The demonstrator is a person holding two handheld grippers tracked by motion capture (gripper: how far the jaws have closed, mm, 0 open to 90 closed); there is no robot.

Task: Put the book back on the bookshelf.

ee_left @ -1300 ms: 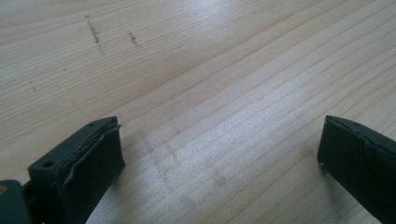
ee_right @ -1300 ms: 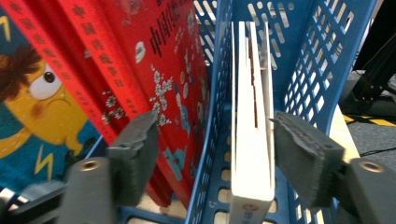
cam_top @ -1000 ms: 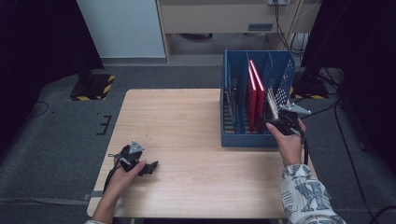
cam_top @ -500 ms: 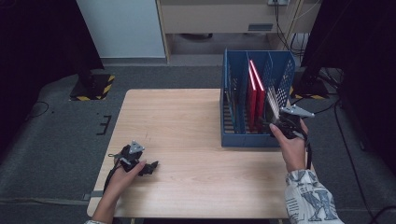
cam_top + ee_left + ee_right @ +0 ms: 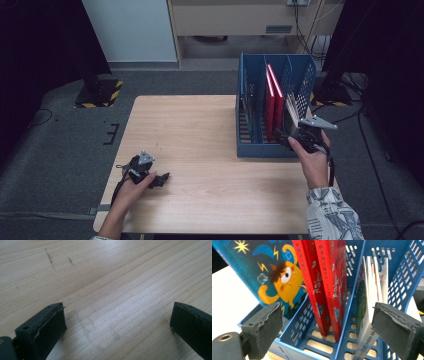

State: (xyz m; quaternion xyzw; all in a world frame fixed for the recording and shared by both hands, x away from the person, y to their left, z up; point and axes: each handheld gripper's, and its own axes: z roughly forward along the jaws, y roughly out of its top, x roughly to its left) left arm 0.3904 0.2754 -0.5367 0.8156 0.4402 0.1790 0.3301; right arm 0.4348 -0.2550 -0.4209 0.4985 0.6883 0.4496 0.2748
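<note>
1. Since a second ago my right gripper has drawn slightly back from the blue plastic slotted file rack, and its hand sits a little lower against the rack's near right corner; my left gripper has not shifted.
2. Well to the left of the rack, toward the near left corner of the light wooden table, my left gripper rests low over the bare boards. In the left gripper view its jaws stand wide apart with only wood grain and a few dark scuff marks between them, holding nothing.
3. Inside the rack's leftmost compartment leans a blue picture book with a yellow cartoon creature on its cover, tilted toward the left wall.
4. In the middle compartment stand two thin red books, side by side and touching, leaning slightly left, their lower edges on the slotted floor.
5. In the rightmost compartment stands a thin white-edged book with a dark green cover, tilted, its near lower corner reaching out toward the rack's front edge.
6. My right gripper is just in front of the rack's open end, level with the right compartment. Its jaws are spread wide; the white-edged book lies between them, nearer the right-hand jaw, and I cannot tell whether that pad touches it. Nothing is pinched.
</note>
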